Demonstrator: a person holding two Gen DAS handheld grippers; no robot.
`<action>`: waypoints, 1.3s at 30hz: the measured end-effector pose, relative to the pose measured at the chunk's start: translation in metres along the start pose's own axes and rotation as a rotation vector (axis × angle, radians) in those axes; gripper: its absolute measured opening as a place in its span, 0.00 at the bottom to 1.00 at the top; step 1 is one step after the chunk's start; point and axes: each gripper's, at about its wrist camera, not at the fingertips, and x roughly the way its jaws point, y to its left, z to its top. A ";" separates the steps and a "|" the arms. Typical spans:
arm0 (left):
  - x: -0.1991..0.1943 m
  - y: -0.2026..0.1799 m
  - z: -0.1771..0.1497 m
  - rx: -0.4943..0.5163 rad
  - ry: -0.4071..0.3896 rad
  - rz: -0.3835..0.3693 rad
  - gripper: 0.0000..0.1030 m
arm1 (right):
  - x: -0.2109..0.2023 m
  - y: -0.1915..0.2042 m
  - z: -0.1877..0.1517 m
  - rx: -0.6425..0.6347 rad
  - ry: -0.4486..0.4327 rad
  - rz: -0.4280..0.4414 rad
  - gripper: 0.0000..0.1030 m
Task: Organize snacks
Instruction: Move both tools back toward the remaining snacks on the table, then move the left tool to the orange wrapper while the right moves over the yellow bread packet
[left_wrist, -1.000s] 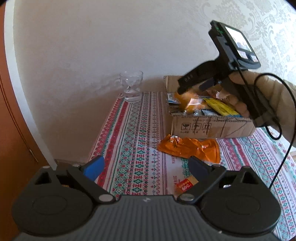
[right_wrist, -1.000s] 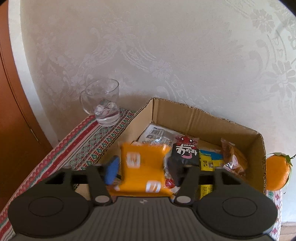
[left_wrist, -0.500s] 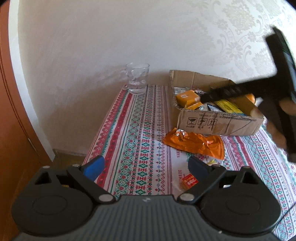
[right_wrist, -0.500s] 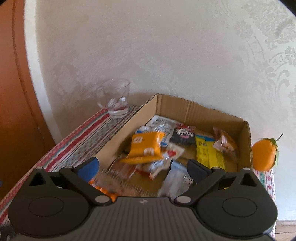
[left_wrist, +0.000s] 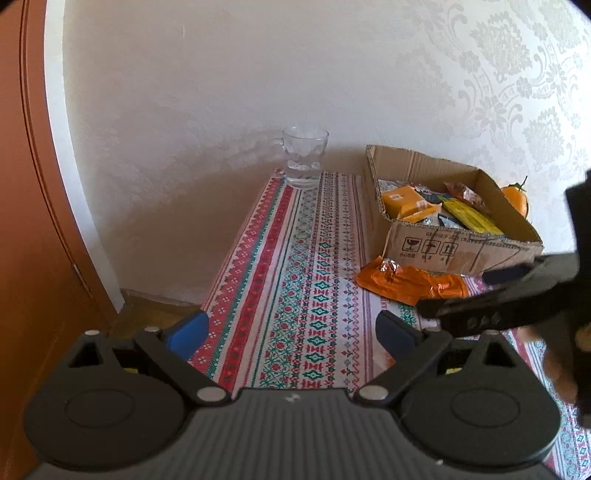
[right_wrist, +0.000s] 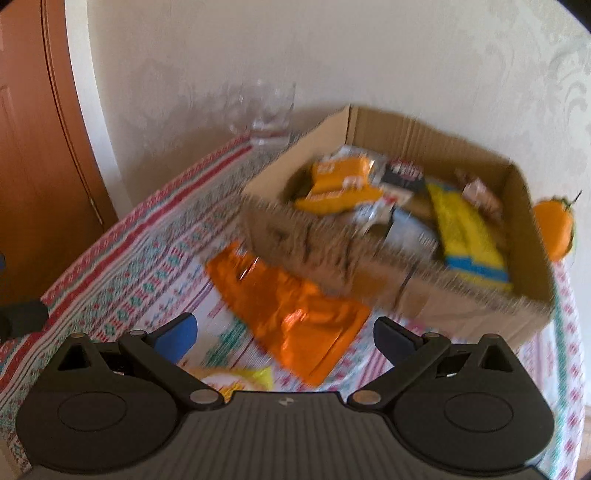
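A cardboard box (left_wrist: 458, 247) (right_wrist: 480, 306) stands at the back right of the table and holds several snack packets, with an orange packet (left_wrist: 402, 201) (right_wrist: 340, 177) on top at its left. An orange foil packet (left_wrist: 410, 286) (right_wrist: 295, 314) lies flat on the cloth in front of the box. My left gripper (left_wrist: 291, 330) is open and empty above the cloth. My right gripper (right_wrist: 284, 332) is open and empty, just above the foil packet. A yellow packet (right_wrist: 236, 380) lies under it. The right gripper also shows at the right of the left wrist view (left_wrist: 491, 302).
A glass mug (left_wrist: 304, 157) (right_wrist: 267, 110) stands at the back by the wall. An orange fruit (left_wrist: 515, 197) (right_wrist: 554, 229) sits behind the box's right end. The patterned tablecloth (left_wrist: 295, 277) covers the table. A brown door (left_wrist: 26, 221) is at the left.
My right gripper let go of the orange packet into the box, opened, and pulled back and down to the foil packet. My left gripper stayed open and rose a little.
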 end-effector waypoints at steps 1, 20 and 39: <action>0.000 0.001 -0.001 -0.002 0.001 0.002 0.94 | 0.002 0.005 -0.003 -0.009 0.008 -0.009 1.00; -0.007 -0.001 -0.011 -0.004 0.009 -0.031 0.94 | -0.007 0.013 -0.037 -0.096 0.088 -0.078 1.00; 0.000 -0.030 -0.011 0.074 0.037 -0.110 0.94 | -0.051 -0.044 -0.091 0.020 0.156 -0.083 1.00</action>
